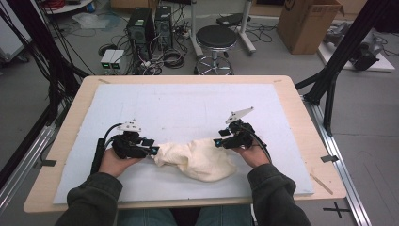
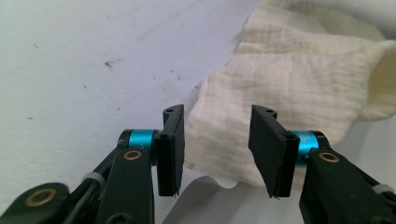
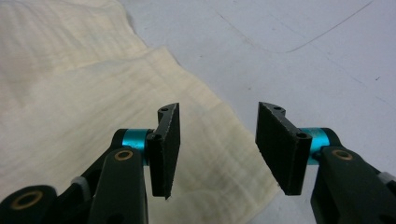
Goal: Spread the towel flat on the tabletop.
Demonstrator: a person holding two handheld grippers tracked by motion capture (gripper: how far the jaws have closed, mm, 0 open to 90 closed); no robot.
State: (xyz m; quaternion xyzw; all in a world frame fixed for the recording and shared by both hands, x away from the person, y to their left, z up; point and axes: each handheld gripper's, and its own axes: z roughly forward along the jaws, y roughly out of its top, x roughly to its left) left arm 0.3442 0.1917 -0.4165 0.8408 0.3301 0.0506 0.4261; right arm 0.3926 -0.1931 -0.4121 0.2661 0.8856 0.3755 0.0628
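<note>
The table (image 1: 301, 141) is seen from a fixed camera above its near edge, angled forward and down, with the floor and a stool (image 1: 215, 40) taken in beyond. Two close views are taken along each gripper's own black jaws, low over the white mat (image 2: 70, 56). The cream cloth (image 1: 200, 159) is shared by all three views, its edges met from opposite sides (image 2: 289, 79) (image 3: 70, 93).

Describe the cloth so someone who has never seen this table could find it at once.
On the wooden table lies a large white foam sheet. Near its front edge, between the left gripper and right gripper, sits the cloth: a crumpled, cream, crinkly-weave heap, the only soft thing there.
</note>
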